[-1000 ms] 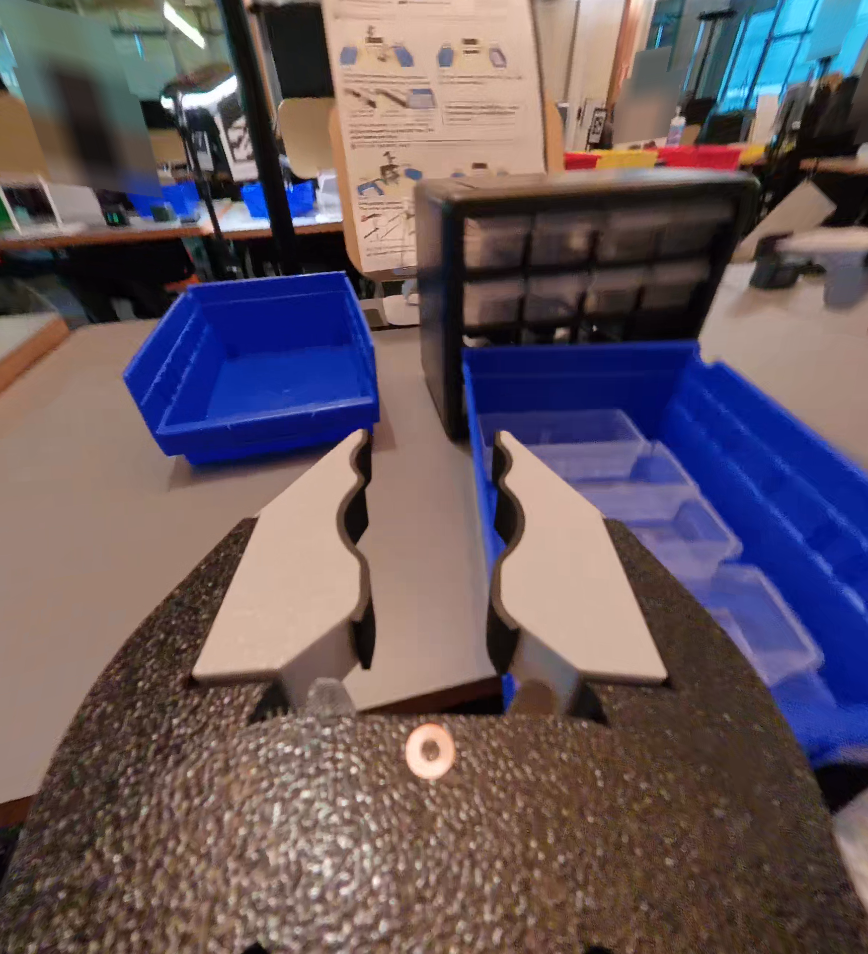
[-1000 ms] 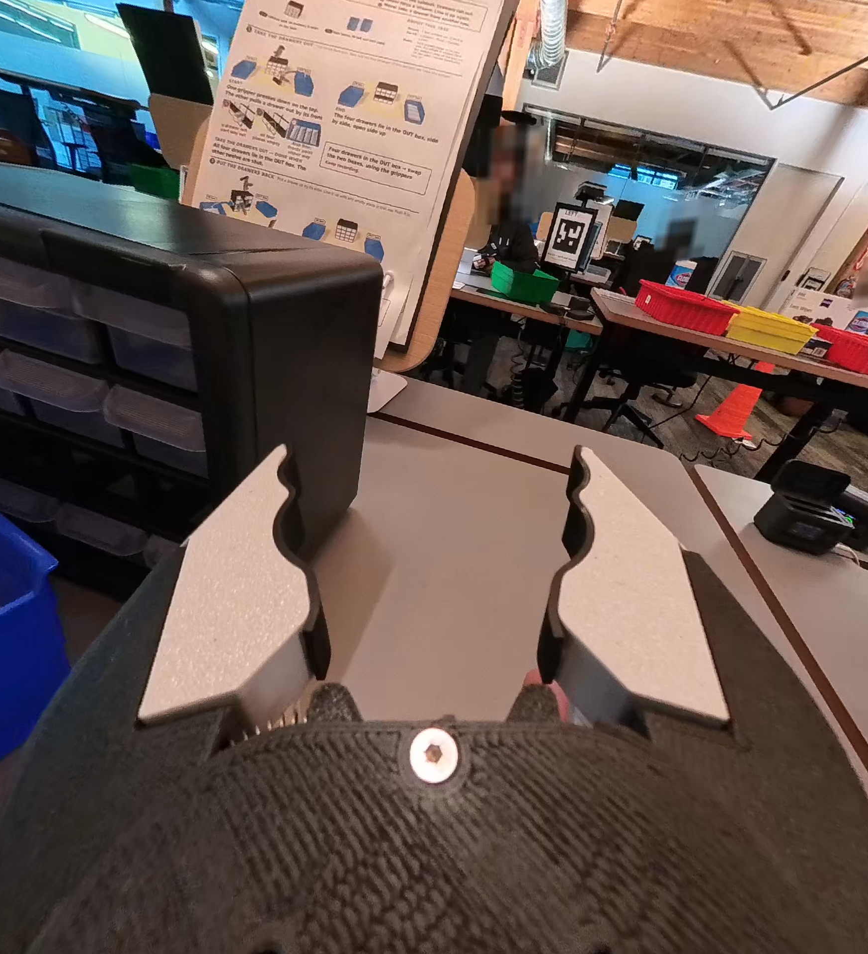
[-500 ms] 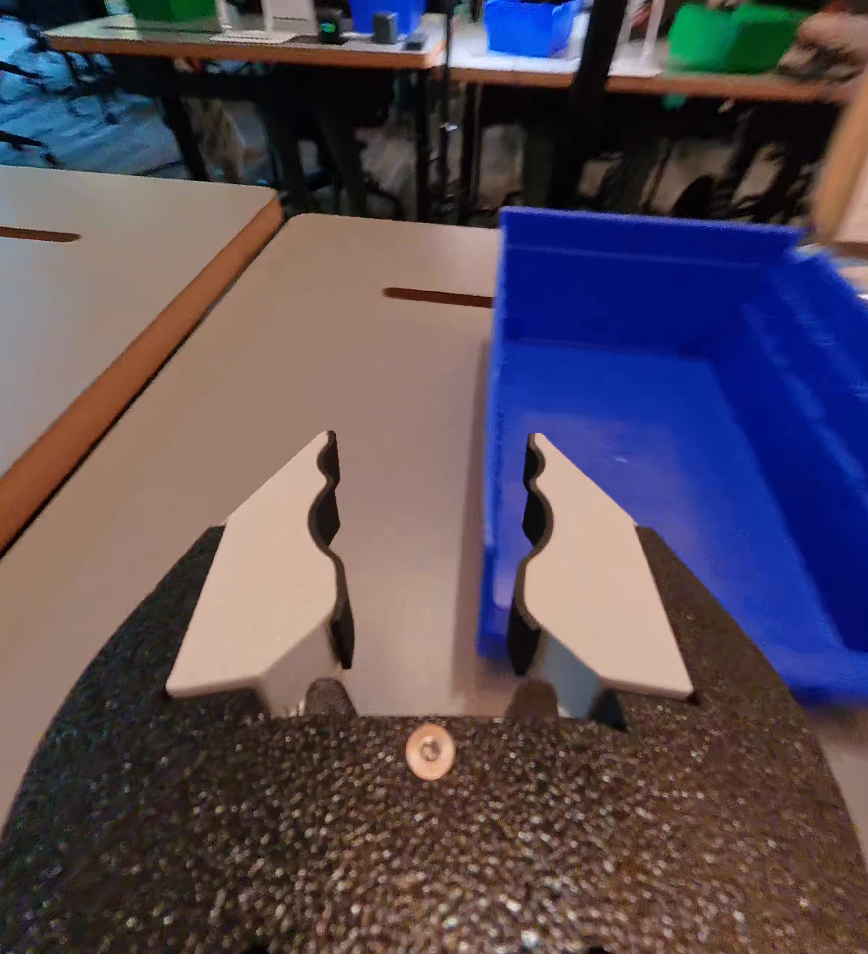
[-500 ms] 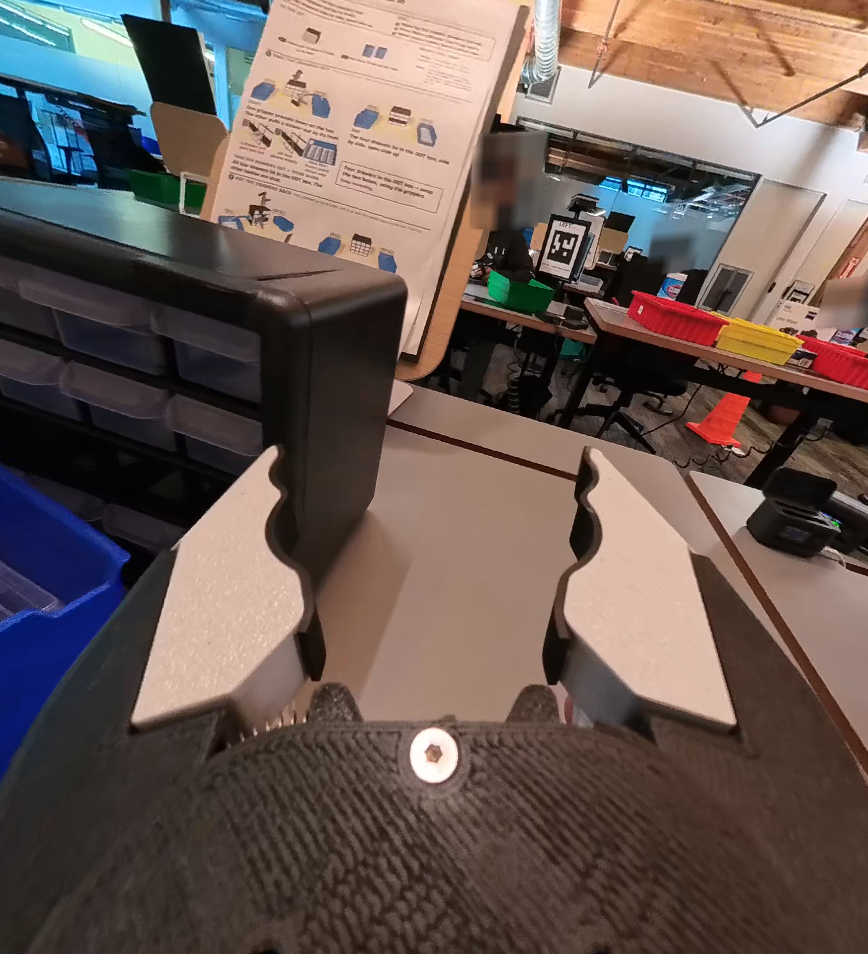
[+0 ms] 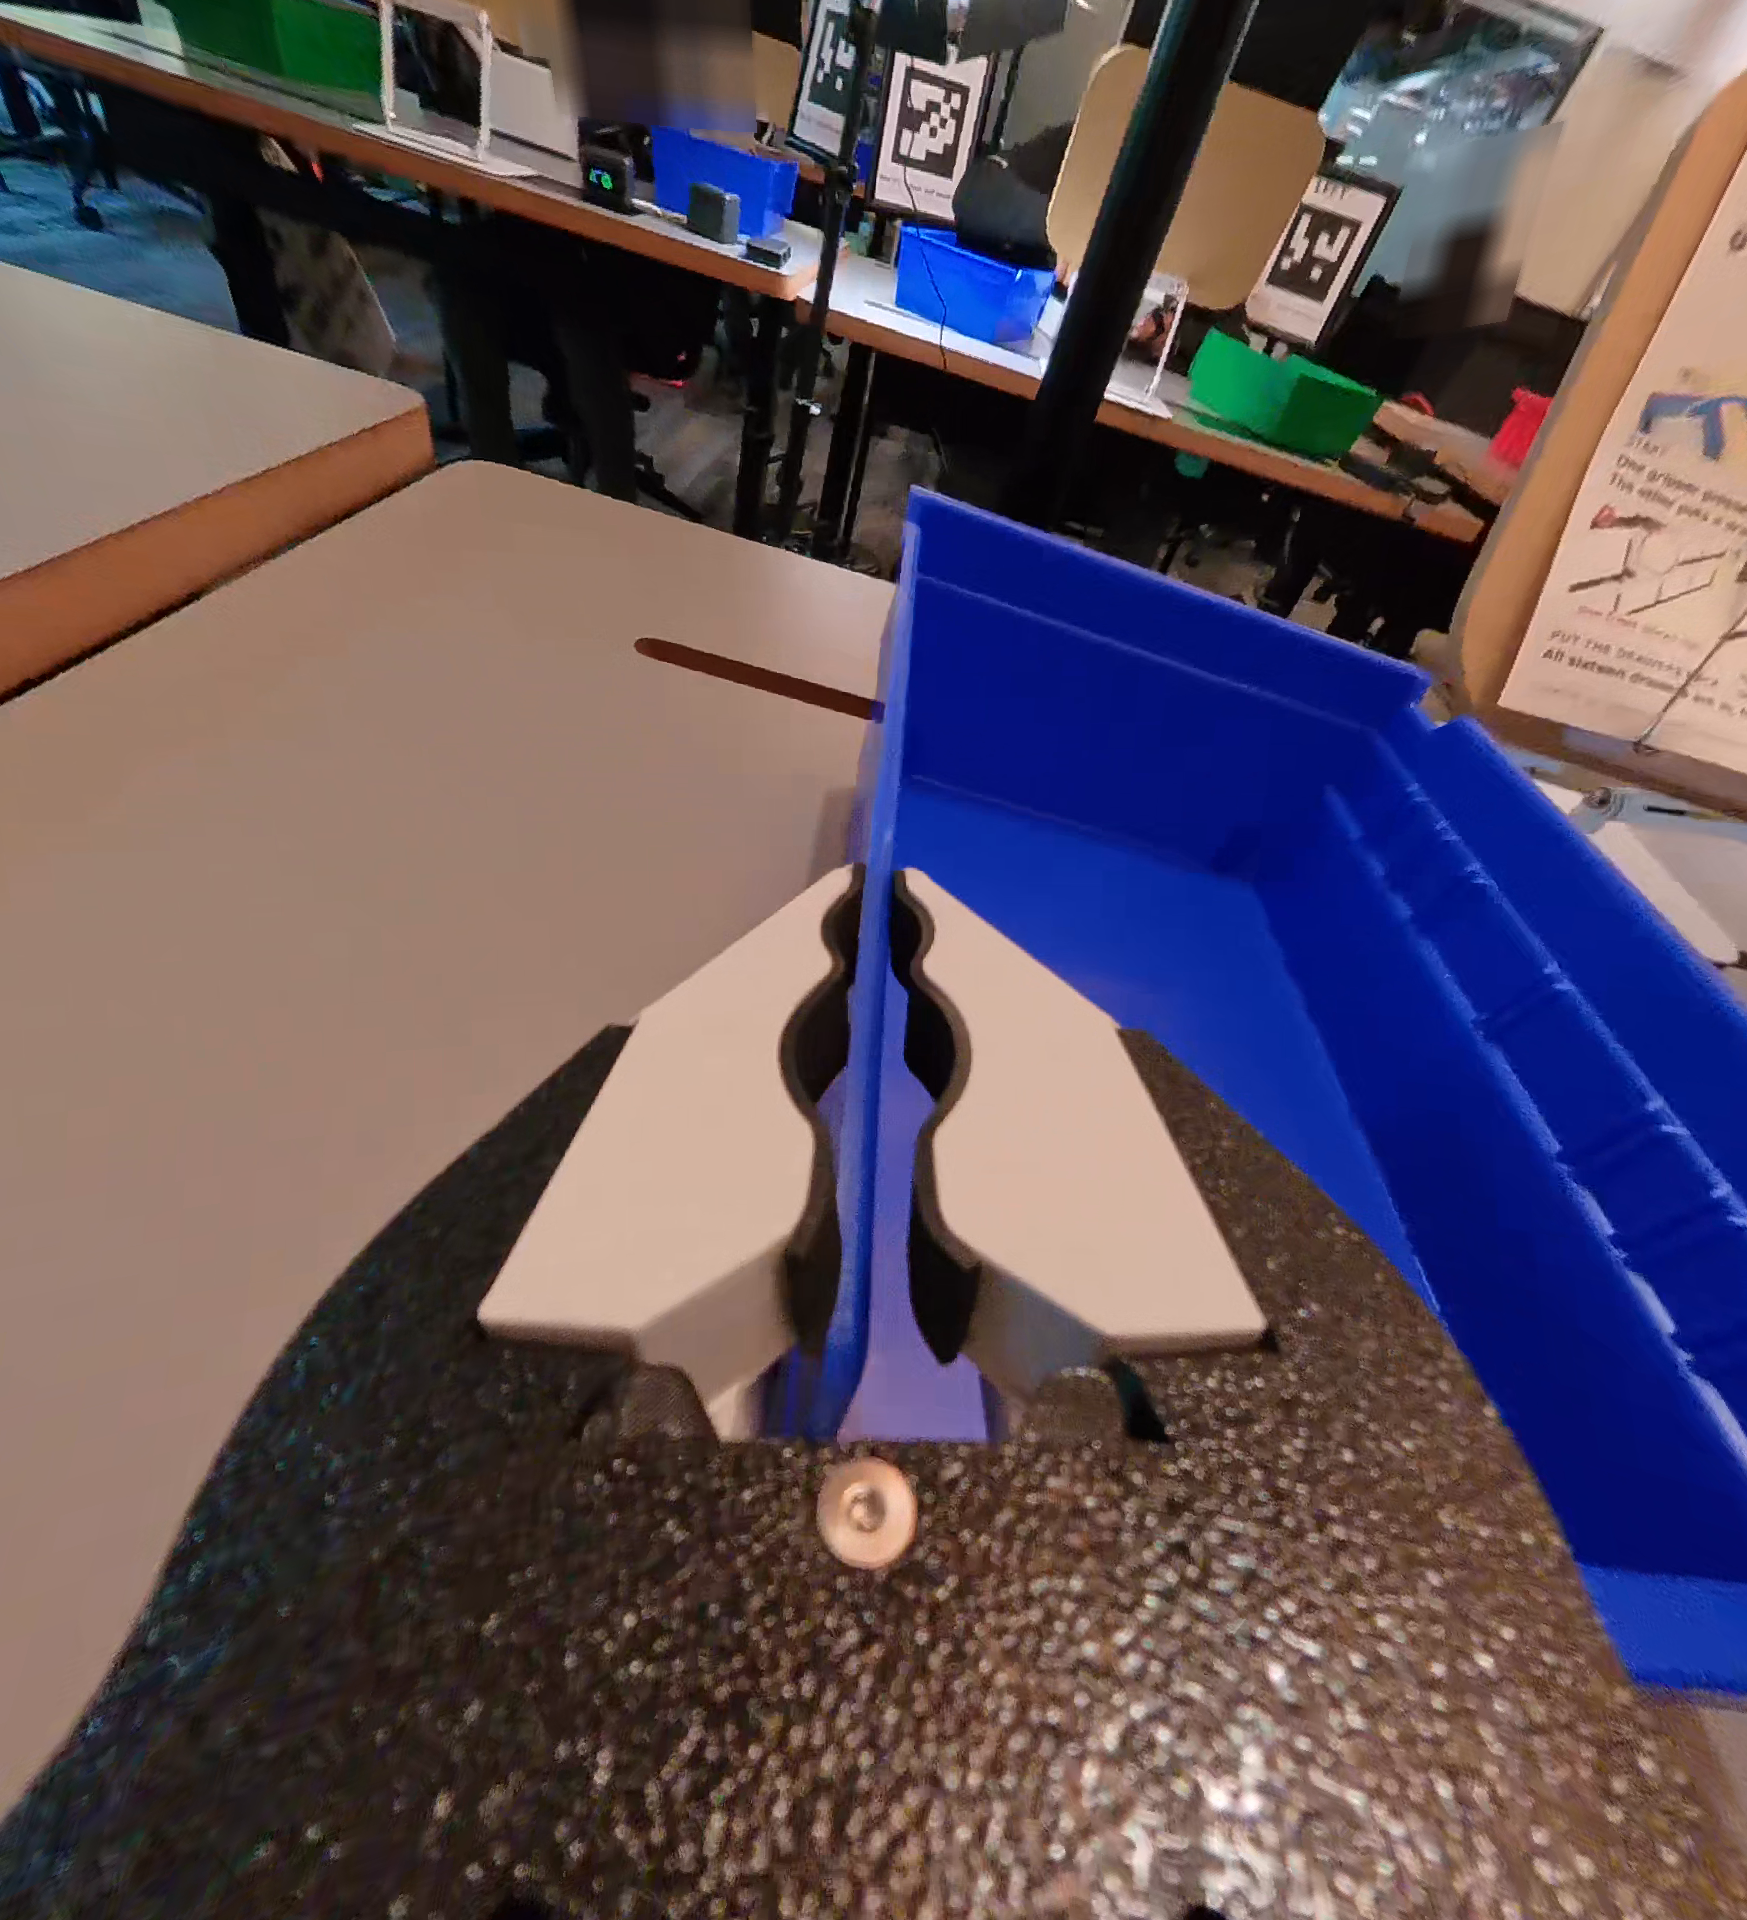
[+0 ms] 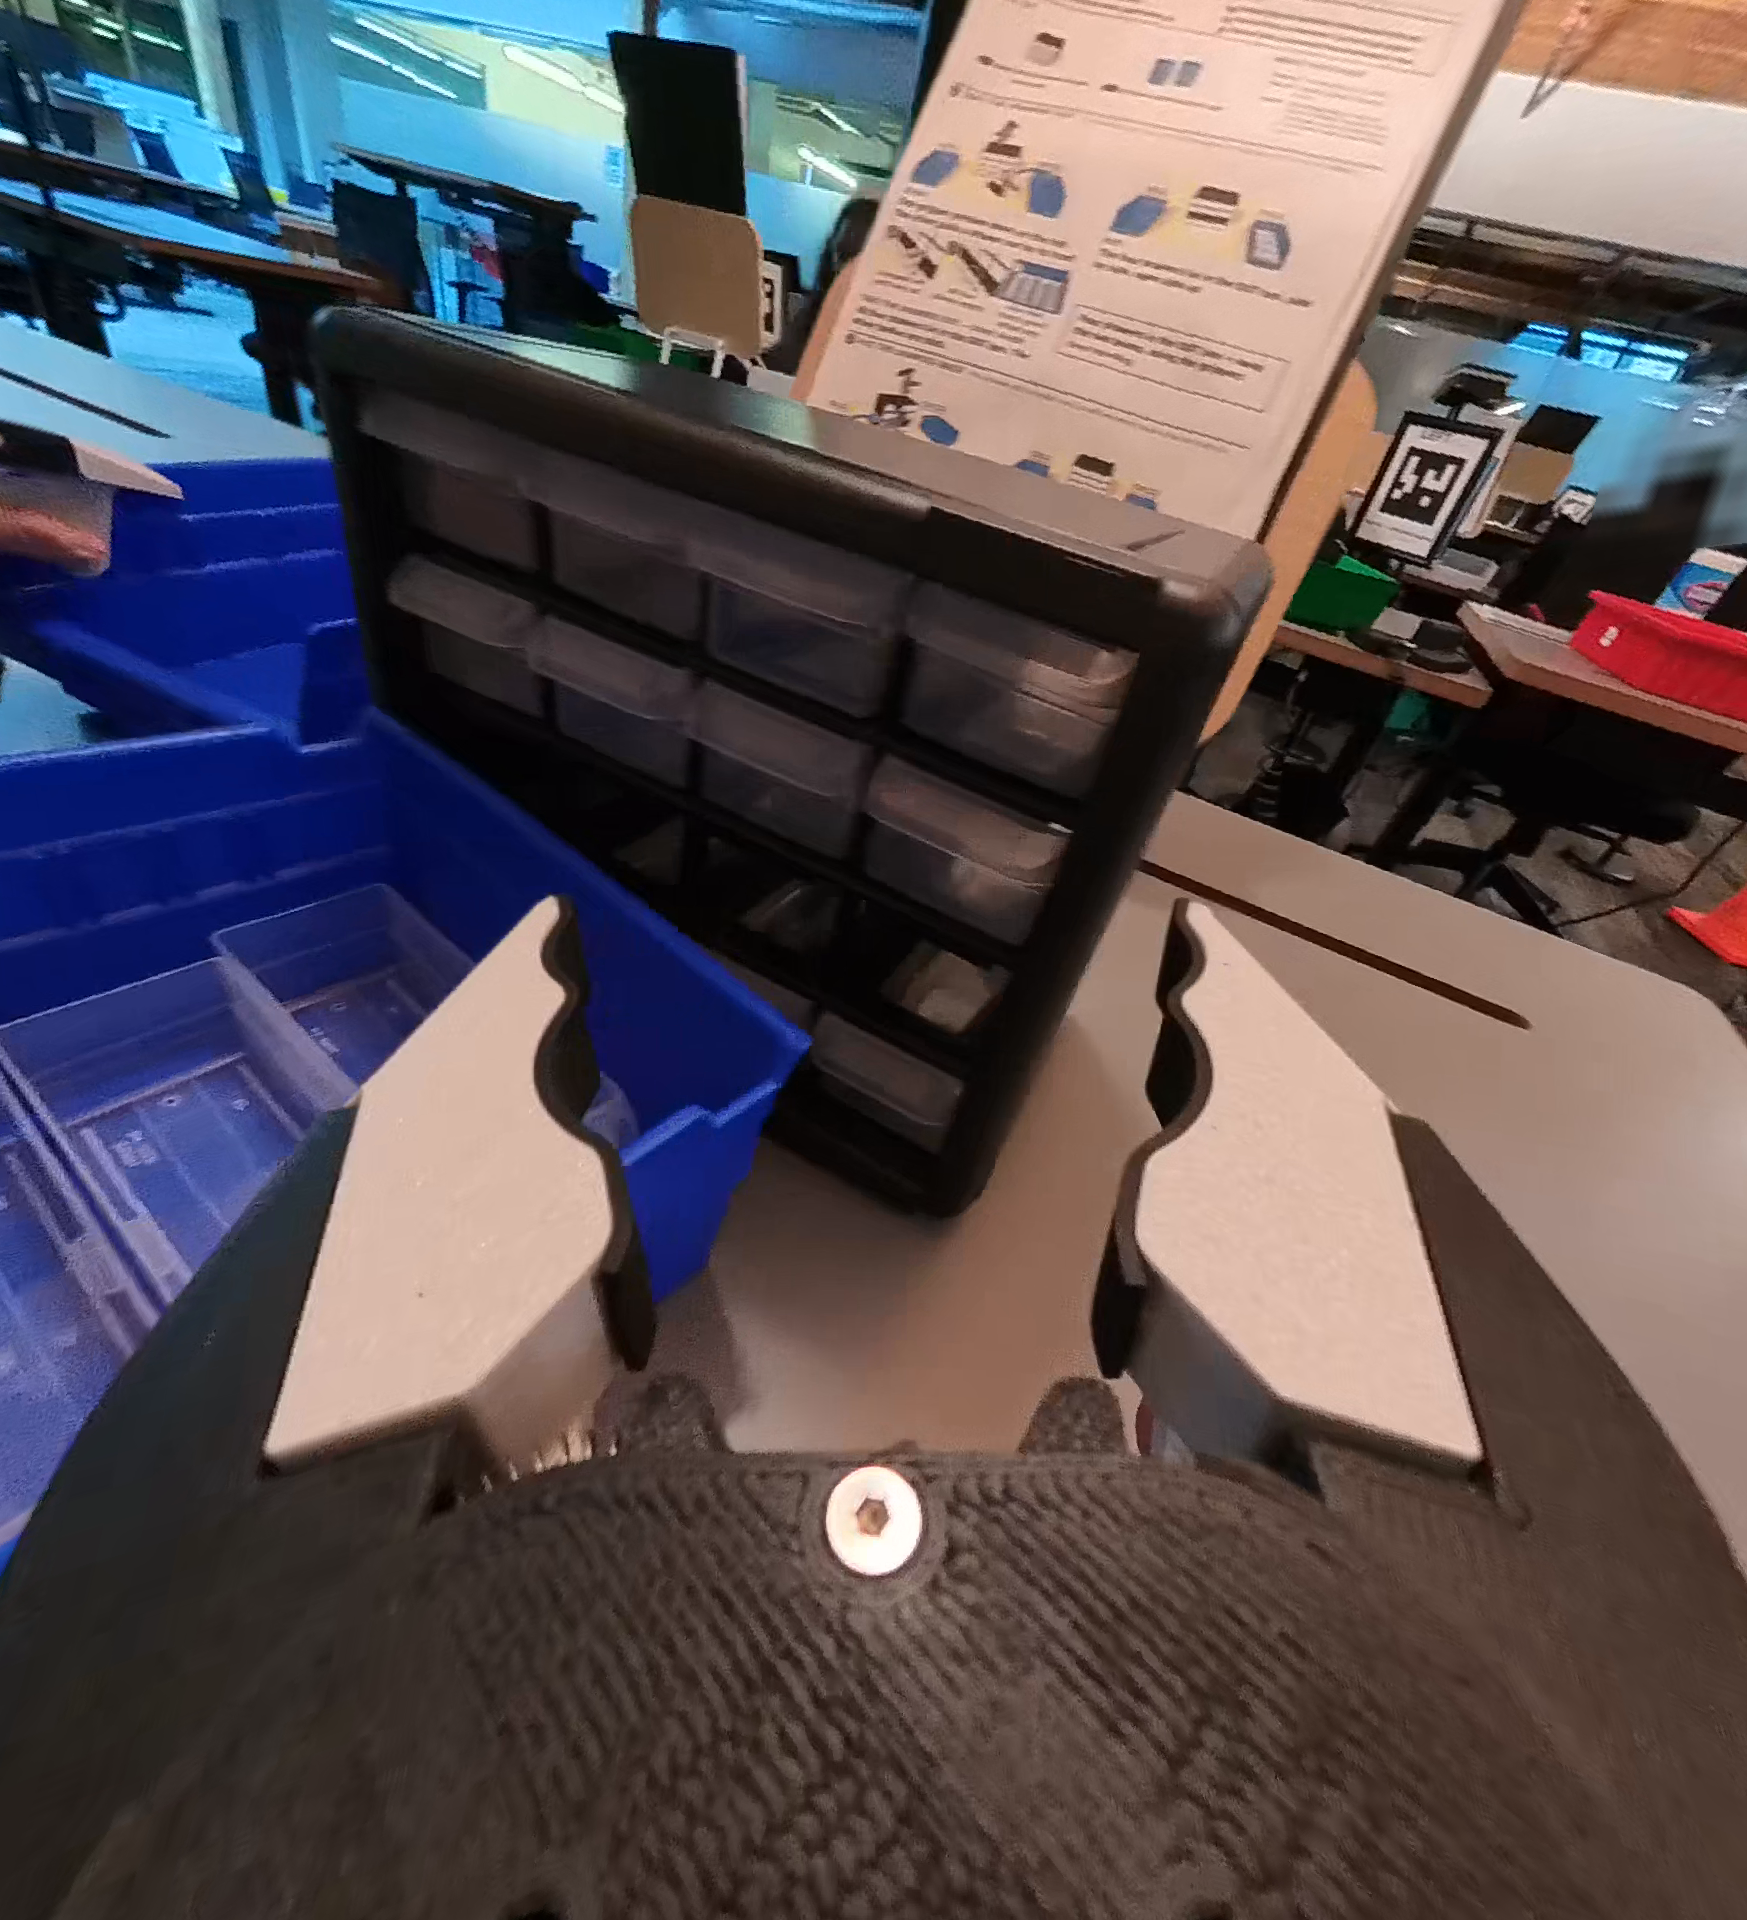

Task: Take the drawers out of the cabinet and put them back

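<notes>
— Right, from the left: what's your left gripper got?

— It's clamped tight on the side wall of the empty blue bin. The wall runs straight away from me between the two fingers, so the bin's long axis lies along my reach. It looks tipped up off the grey table, though I can't tell how far.

— And moving right?

— The second blue bin sits in front of me with the clear drawers lying in it side by side, open side up. Just beyond its far corner stands the black cabinet, front turned toward me and a bit to the left. Its upper rows are filled; the lower slots look mostly bare.

— Your right gripper?

— Spread wide, holding nothing, hanging over the table just before the cabinet's near corner. The drawers lie to its left and low, so I judge it the nearer hand for picking one up and feeding it forward into a bare slot.

— The room?

— Workshop tables behind, a leaning instruction poster, red and green bins further back.
</notes>
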### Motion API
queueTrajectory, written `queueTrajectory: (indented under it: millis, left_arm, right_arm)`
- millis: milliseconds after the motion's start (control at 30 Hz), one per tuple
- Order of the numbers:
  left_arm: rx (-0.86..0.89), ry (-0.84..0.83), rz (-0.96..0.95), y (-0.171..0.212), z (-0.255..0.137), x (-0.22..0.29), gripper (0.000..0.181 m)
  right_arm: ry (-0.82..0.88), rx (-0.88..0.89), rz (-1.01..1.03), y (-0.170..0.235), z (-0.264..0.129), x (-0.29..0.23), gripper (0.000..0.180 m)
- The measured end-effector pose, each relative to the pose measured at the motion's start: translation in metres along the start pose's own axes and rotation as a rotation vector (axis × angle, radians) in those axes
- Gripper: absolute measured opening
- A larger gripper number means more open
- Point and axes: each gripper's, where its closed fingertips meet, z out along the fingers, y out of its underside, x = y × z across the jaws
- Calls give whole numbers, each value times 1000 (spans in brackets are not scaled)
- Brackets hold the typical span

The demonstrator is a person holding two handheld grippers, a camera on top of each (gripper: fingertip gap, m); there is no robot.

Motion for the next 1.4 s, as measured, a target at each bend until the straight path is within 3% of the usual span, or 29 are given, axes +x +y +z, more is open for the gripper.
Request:
queueTrajectory:
  millis: [233, 433, 633, 800, 867, 967, 1100, 1200, 1400]
  left_arm:
    - [135, 5, -44, -24, -57, -4, 1]
    - [353, -46, -146, -84, -141, -8, 0]
    - [540, -52, -21, -126, -242, 50, 0]
    - [659, -17, 69, -124, -299, 114, 0]
    - [677, 17, 106, -121, -310, 139, 0]
    - [693, 77, 125, -116, -320, 170, 0]
    - [753, 95, 164, -107, -337, 207, 0]
    - [810, 99, 215, -98, -352, 233, 0]
    - [847, 177, 270, -82, -374, 279, 6]
  right_arm:
    - [-14, 35, 14, -14, -9, -16, 107]
    - [-31, 114, 33, -49, -13, -41, 109]
    - [-181, 345, 204, -131, -12, -124, 125]
    - [-240, 376, 264, -149, -3, -165, 124]
    - [-241, 428, 298, -156, -6, -162, 113]
    - [-309, 469, 304, -159, -12, -161, 76]
    - [-236, 467, 402, -150, -9, -134, 71]
    - [-171, 499, 473, -144, -9, -103, 49]
    - [-225, 496, 510, -136, -15, -66, 36]
